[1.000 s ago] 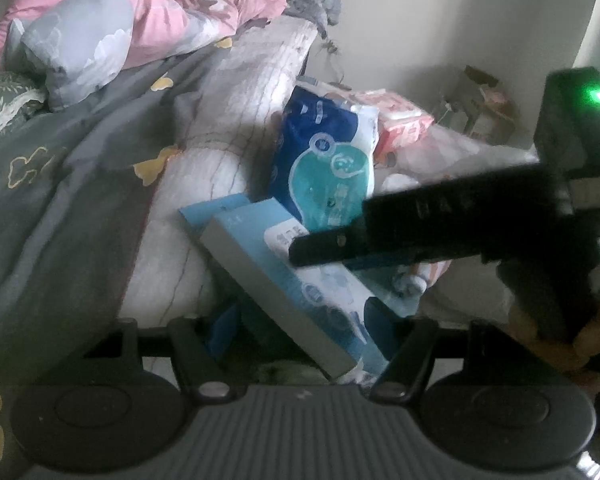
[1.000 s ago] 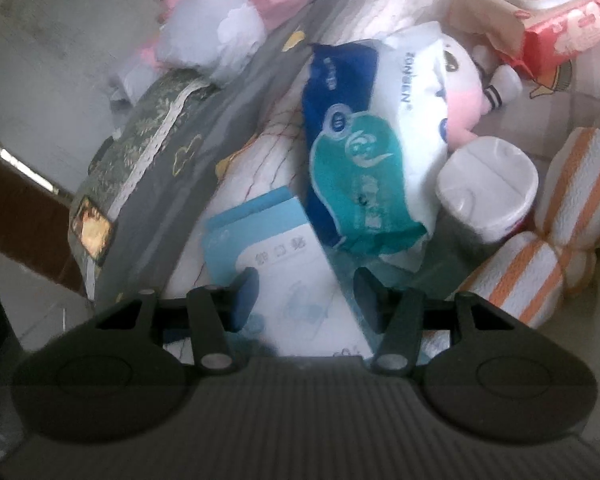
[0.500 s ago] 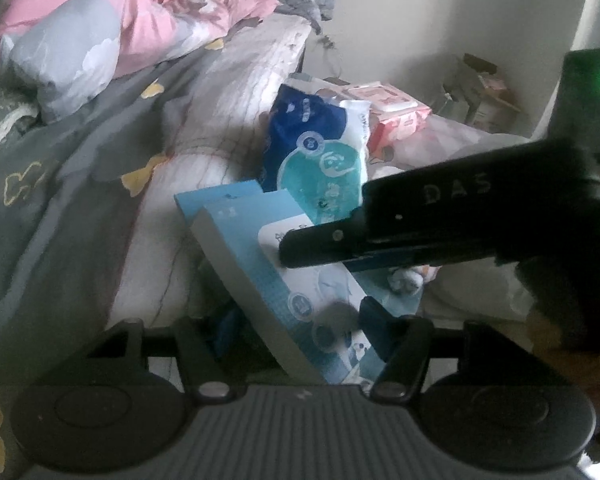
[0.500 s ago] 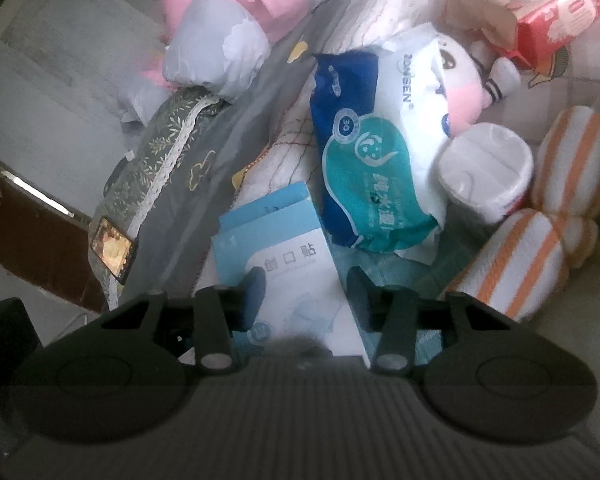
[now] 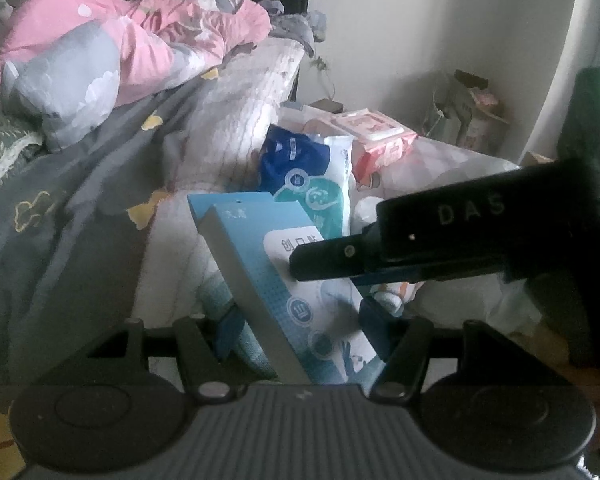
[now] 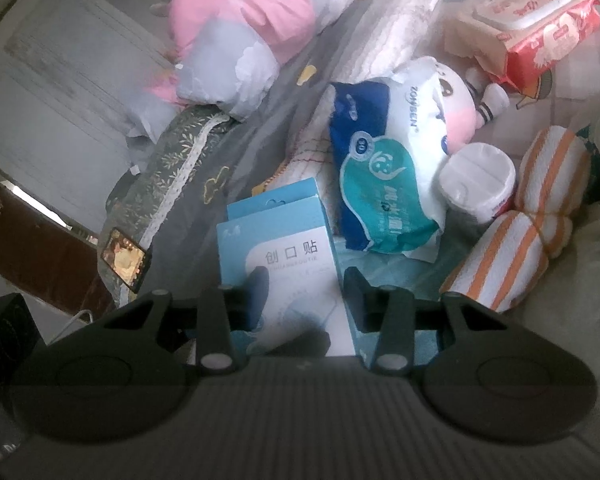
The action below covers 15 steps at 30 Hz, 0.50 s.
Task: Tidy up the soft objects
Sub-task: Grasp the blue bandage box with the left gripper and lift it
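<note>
You are holding the light blue box (image 6: 278,256) between the fingers of your right gripper (image 6: 306,294), and its jaws are closing on the box's two sides. The same box (image 5: 296,292) is sitting between the fingers of your left gripper (image 5: 300,330), tilted with its grey side edge facing that camera. The left jaws are standing partly apart around it, and you cannot tell whether their pads are pressing on it. In the left wrist view your right gripper's dark body is crossing in front of the box from the right.

The box is hanging above the bed (image 6: 404,36), just in front of the blue and teal wipes pack (image 6: 384,184). Beside that pack, the white round tub (image 6: 476,180) and the orange-striped rolled towels (image 6: 528,216) are lying on the right. A white and pink plush toy (image 6: 460,96) is lying behind the pack, with the red and white wipes pack (image 6: 540,32) further back. The pink quilt (image 5: 112,56) is bunched at the far end of the bed.
</note>
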Tool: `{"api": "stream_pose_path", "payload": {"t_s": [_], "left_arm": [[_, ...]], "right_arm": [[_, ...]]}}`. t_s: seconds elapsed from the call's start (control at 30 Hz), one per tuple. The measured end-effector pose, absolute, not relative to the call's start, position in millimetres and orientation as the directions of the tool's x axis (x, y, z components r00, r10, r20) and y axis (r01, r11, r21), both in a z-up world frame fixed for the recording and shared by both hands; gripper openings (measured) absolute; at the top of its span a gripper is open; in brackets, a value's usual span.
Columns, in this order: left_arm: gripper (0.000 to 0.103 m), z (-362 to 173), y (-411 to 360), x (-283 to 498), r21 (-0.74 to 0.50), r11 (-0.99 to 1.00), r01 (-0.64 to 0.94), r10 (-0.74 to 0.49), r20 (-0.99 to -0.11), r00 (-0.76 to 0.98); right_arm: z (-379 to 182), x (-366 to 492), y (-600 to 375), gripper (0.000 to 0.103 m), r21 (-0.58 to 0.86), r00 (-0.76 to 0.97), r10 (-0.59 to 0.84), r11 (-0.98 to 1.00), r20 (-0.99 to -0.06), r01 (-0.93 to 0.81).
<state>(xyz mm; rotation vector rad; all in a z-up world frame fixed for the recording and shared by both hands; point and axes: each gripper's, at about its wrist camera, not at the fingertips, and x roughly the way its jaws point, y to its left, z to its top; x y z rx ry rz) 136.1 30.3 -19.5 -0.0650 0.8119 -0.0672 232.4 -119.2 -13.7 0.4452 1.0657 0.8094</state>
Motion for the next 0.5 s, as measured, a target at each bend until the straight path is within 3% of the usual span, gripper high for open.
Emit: {"api": "stream_pose_path", "payload": {"t_s": [0.5], "left_arm": [[0.064, 17, 0, 122, -0.057, 0.993, 0.106, -0.117, -0.668, 0.734]], "right_arm": [[27, 203, -156, 0.040, 0.665, 0.340, 0.770, 0.638, -0.541, -0.387]]}}
